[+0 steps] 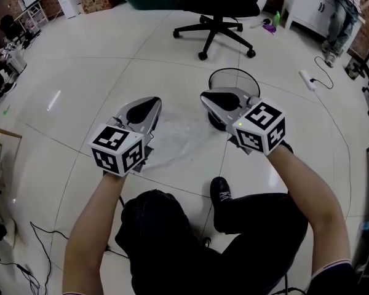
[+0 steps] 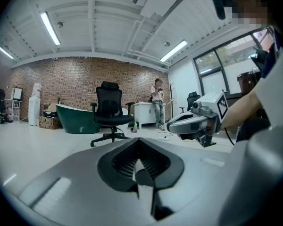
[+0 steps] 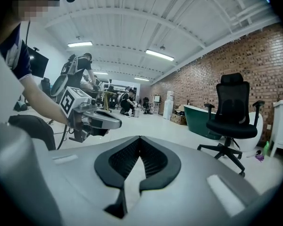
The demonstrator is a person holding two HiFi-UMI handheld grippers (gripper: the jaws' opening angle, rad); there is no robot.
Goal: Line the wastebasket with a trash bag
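Starting at the left tongs [image 2: 139, 149]: the two dark ribbed pads stand closed, and a thin pale strip of film is pinched in the seam between them. The right tongs [image 3: 140, 142] are closed as well, with the pads meeting at the tip; whether any film is caught there cannot be told. Each unit has a smooth grey moulded shell and carries a marker cube [image 1: 117, 149] printed with black-and-white squares.

The trash bag [image 1: 178, 137] is clear, crinkled plastic. It spreads low over the floor [image 1: 111, 66] between the two tongs, with its left edge reaching toward the left tip.

The wastebasket [image 1: 234, 69] is a round black wire frame with an open top. It stands upright just beyond the right tongs, whose shell covers its near side in the head view.

The floor is glossy pale tile with thin joint lines, and it lies open to the left and ahead of the left tongs. An office chair [image 1: 218, 17] on a five-star castor base stands beyond the wastebasket. A power strip [image 1: 307, 78] with its cable lies to the right. The person's shoe [image 1: 220, 189] rests near the bag's close edge.
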